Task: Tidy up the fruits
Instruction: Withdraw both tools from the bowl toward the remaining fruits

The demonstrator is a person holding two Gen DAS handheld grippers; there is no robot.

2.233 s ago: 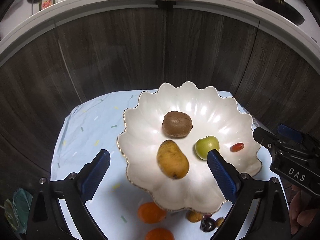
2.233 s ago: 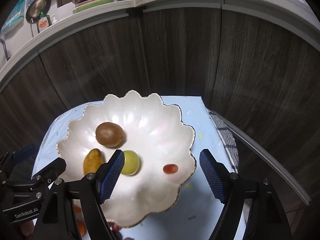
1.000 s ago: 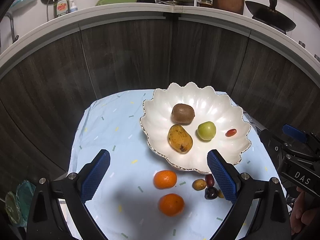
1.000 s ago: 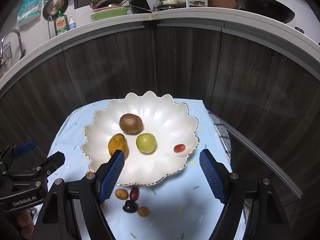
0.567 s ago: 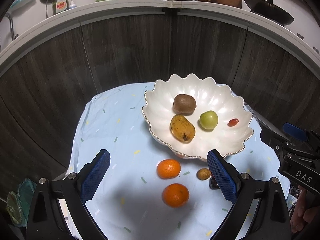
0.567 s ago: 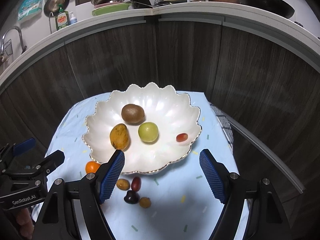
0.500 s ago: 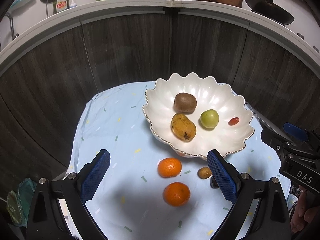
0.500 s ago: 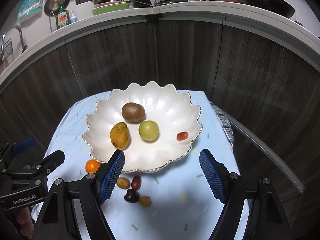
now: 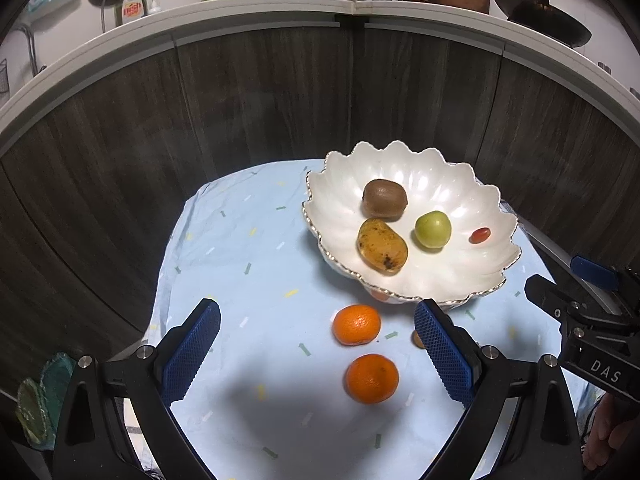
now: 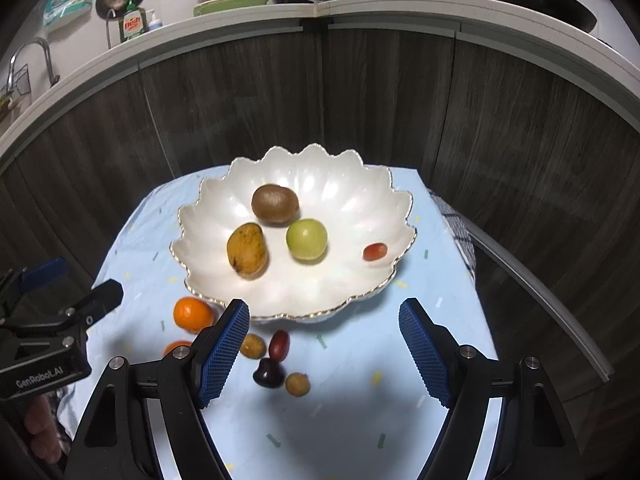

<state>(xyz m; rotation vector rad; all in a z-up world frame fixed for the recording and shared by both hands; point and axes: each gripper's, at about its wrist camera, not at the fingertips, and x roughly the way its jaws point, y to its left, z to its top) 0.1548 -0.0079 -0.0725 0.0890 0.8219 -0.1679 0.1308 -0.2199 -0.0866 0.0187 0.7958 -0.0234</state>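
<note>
A white scalloped bowl (image 10: 352, 280) sits on a pale blue cloth (image 10: 432, 280) and holds a kiwi (image 10: 275, 205) at the far side, a mango (image 10: 247, 249) to the left, a green fruit (image 10: 306, 239) in the middle and a red grape (image 10: 375, 251) to the right. Near the bowl on the cloth lie an orange (image 10: 193, 313), a red date (image 10: 279, 345), a dark plum (image 10: 269, 373) and two small brown fruits (image 10: 297, 384). The right gripper (image 10: 322, 348) hangs above them, its fingers (image 10: 222, 352) spread wide. The left gripper (image 10: 56, 320) shows at the left edge.

Bare cloth (image 9: 248, 280) left of bowl (image 9: 460, 184); oranges (image 9: 356, 325) block its near side.
</note>
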